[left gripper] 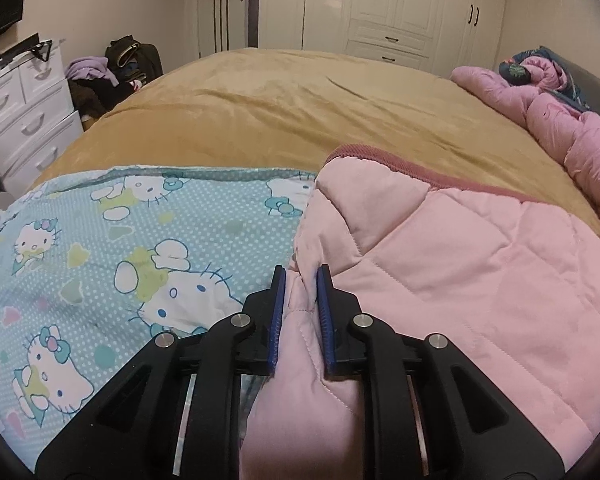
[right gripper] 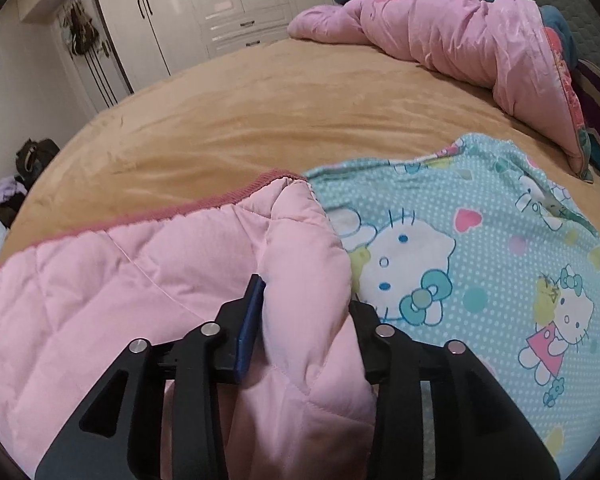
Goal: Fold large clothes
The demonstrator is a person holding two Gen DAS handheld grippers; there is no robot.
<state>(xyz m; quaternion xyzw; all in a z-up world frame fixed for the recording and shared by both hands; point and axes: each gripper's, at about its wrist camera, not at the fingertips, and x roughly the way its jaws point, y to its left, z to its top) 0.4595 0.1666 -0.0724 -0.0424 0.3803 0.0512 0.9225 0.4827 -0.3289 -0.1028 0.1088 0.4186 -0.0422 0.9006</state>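
A pink quilted garment (left gripper: 460,264) with a darker pink knit hem lies on a blue cartoon-cat sheet (left gripper: 100,248) on the bed. My left gripper (left gripper: 302,276) is shut on a bunched fold of the pink garment at its left edge. In the right wrist view the same pink garment (right gripper: 120,280) spreads to the left, and my right gripper (right gripper: 300,292) is shut on a thick fold of it; its right finger is hidden under the fabric. The cartoon-cat sheet (right gripper: 480,240) lies to the right there.
A tan bedspread (left gripper: 280,112) covers the bed beyond. A crumpled pink duvet (left gripper: 560,120) lies along the far right side, also in the right wrist view (right gripper: 460,40). White wardrobes (left gripper: 380,8) stand behind; a white drawer unit (left gripper: 24,108) and piled clothes (left gripper: 112,72) are at left.
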